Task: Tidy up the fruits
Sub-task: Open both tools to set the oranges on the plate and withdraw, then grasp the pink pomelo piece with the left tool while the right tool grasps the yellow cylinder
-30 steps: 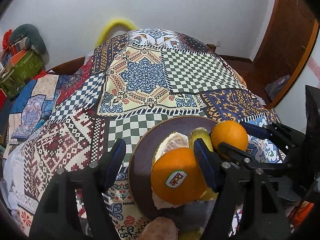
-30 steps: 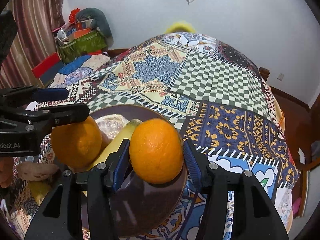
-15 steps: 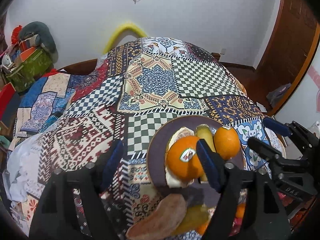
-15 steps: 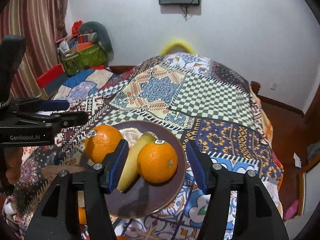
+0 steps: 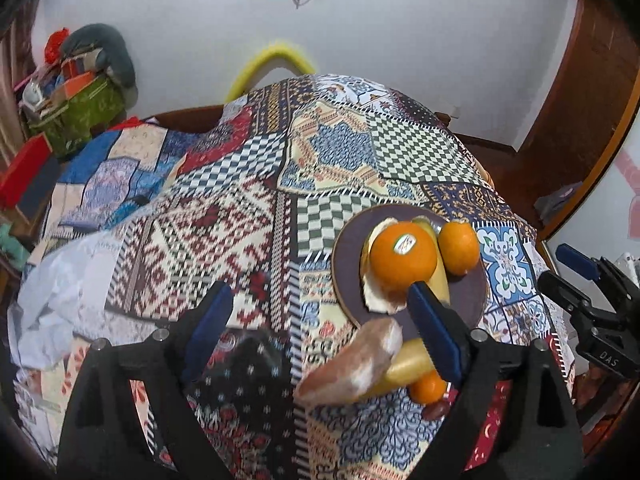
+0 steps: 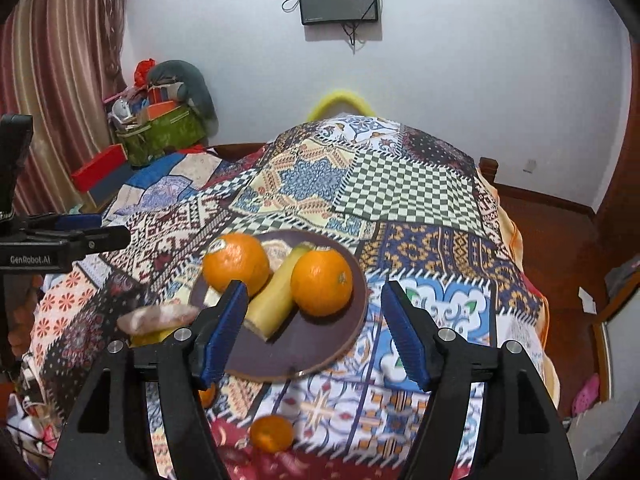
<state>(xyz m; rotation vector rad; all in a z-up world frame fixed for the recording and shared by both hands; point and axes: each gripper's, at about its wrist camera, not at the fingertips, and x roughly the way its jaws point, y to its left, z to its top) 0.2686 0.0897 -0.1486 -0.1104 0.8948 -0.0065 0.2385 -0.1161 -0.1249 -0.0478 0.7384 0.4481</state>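
Note:
A dark round plate (image 5: 470,300) (image 6: 320,348) lies on the patchwork cloth. It holds a stickered orange (image 5: 402,256) (image 6: 236,264), a second orange (image 5: 459,247) (image 6: 322,282), a banana (image 5: 439,278) (image 6: 276,298) and a pale peeled piece (image 5: 372,294). My left gripper (image 5: 320,330) hangs left of the plate. Its jaws are opening and have nothing between them. My right gripper (image 6: 314,322) is raised in front of the plate, its jaws also opening and touching no fruit. Each gripper appears at the edge of the other's view: the right gripper (image 5: 588,292) and the left gripper (image 6: 64,238).
By the plate's near rim lie a brown oblong item (image 5: 352,364) (image 6: 156,318), a yellow fruit (image 5: 406,368) and a small orange (image 5: 428,388). Another small orange (image 6: 272,434) sits nearer me. White crumpled fabric (image 5: 60,280) lies left, and a yellow hoop (image 5: 276,60) rises behind.
Both grippers have drawn back and upward from the plate, and their jaws have widened. The two oranges stay on the plate and look smaller and farther away.

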